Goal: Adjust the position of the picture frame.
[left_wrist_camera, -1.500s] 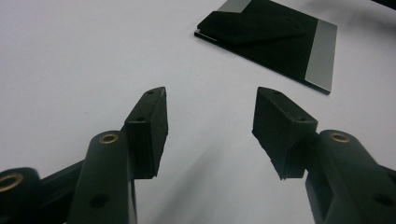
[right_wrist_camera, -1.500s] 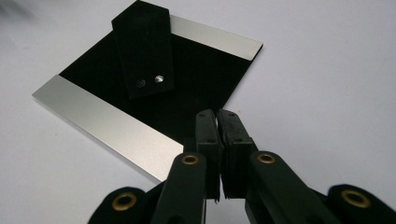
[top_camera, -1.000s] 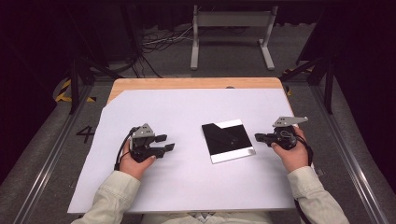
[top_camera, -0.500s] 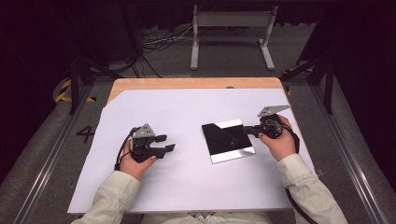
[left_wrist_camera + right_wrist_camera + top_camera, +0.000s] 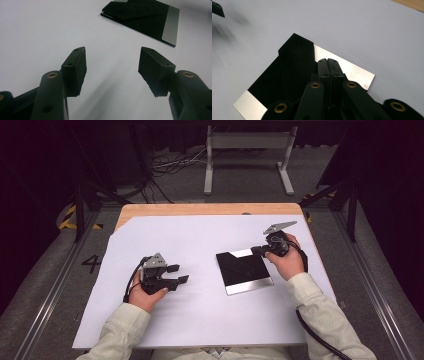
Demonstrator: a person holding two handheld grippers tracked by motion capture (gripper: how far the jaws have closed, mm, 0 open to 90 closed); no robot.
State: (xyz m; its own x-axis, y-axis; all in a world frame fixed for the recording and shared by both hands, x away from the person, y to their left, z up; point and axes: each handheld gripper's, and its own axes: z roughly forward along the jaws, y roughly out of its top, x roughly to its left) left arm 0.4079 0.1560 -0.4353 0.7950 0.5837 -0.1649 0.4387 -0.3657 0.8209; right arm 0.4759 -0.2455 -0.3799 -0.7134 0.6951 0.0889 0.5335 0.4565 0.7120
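Flat square plate (image 5: 245,272) — glossy black across the middle, bare silver-grey strips along two opposite edges. White sheet (image 5: 200,315) over a pale wooden tabletop (image 5: 200,209). Black two-jaw left gripper (image 5: 178,274) and right gripper (image 5: 255,250) — brass-coloured rivets, grey top plates. Cream sleeves (image 5: 320,305).

Pale beige cuffed sleeves; each black claw (image 5: 181,273) has brass-ringed screws and a trailing black cable

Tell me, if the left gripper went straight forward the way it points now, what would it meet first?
Probably the black square plate. The left gripper, jaws open, points across bare white table cover toward it, and nothing lies between. Its line may pass slightly beside the plate's near corner; depth is unclear.
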